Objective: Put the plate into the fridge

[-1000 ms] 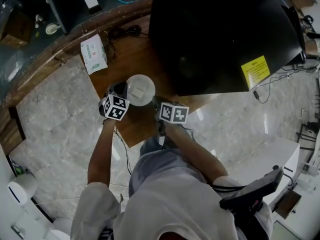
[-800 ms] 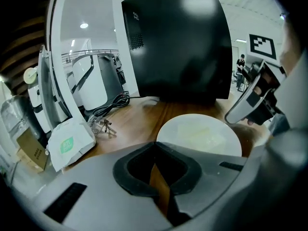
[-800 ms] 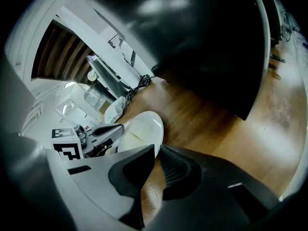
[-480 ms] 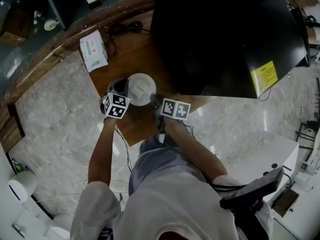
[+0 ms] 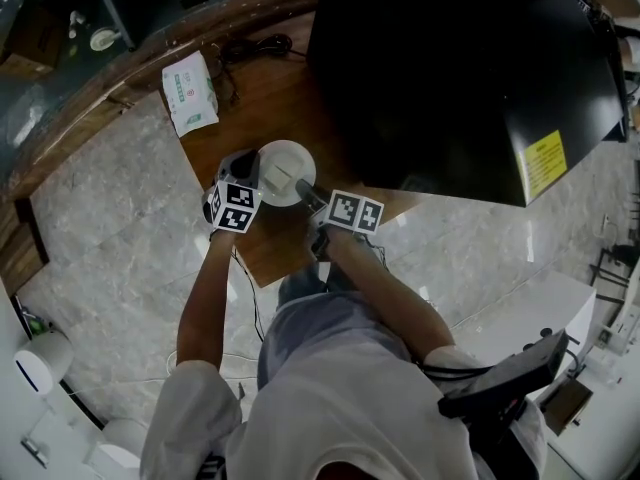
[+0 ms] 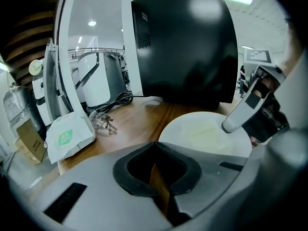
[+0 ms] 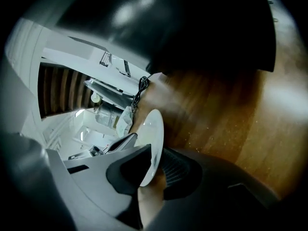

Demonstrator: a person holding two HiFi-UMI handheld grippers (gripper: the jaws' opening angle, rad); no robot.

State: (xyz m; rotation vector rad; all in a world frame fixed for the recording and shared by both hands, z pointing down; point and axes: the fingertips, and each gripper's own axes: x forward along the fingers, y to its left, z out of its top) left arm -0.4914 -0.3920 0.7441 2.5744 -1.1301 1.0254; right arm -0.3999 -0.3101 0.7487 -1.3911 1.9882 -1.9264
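A white plate [image 5: 283,165] lies on the wooden counter [image 5: 240,118], just in front of the black fridge [image 5: 450,68]. My right gripper [image 5: 303,192] reaches over the plate's near right edge. In the right gripper view the plate's rim [image 7: 153,134] stands between the pads, and the jaws are closing on it. My left gripper [image 5: 250,175] sits at the plate's left edge, shut, with nothing in it. From the left gripper view the plate [image 6: 202,136] lies ahead to the right of the left gripper [image 6: 156,170], with a right gripper finger [image 6: 240,114] resting on it.
A white and green tissue pack [image 5: 188,93] lies on the counter's left part, and a black cable [image 5: 260,48] coils behind it. The counter ends in a corner close to the person's body. A pale marble floor lies on both sides.
My right gripper has moved forward from beside the plate until its fingers lie over the plate's near edge. The left gripper stays at the plate's left side.
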